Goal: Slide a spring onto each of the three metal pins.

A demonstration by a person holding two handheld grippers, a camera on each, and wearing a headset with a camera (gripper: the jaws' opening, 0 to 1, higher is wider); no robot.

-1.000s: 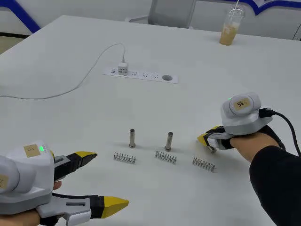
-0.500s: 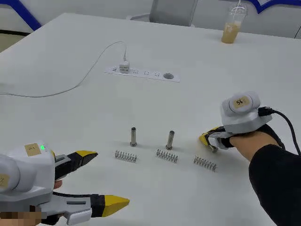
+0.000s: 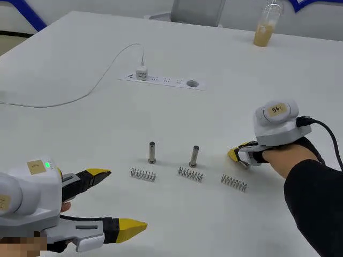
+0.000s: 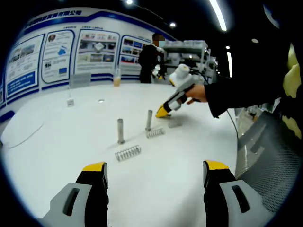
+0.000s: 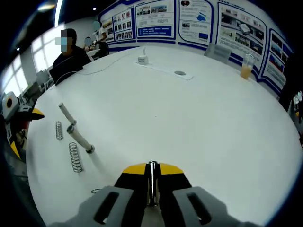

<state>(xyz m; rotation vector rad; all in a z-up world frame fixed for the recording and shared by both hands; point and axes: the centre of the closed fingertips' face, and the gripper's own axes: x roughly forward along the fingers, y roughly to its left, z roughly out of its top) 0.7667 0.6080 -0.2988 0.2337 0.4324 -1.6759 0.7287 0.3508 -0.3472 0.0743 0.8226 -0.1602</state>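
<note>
Two metal pins (image 3: 151,152) (image 3: 194,156) stand upright on the white table. Three springs (image 3: 143,174) (image 3: 190,174) (image 3: 233,183) lie in a row in front of them. My right gripper (image 3: 239,156) rests low at the table, right of the pins, shut on a third metal pin (image 5: 152,182) held between its yellow tips. My left gripper (image 3: 115,201) hovers at the near left, open, with nothing between its fingers. In the left gripper view the pins (image 4: 120,131) (image 4: 149,120) and a spring (image 4: 128,152) lie ahead of the open left gripper (image 4: 155,166).
A white power strip (image 3: 161,81) with a plugged cable (image 3: 102,80) lies farther back. A drink cup (image 3: 264,29) stands at the far right, near a chair (image 3: 198,10). People (image 5: 68,52) sit beyond the table.
The head camera has shifted a little. The grippers, pins and springs stay where they were.
</note>
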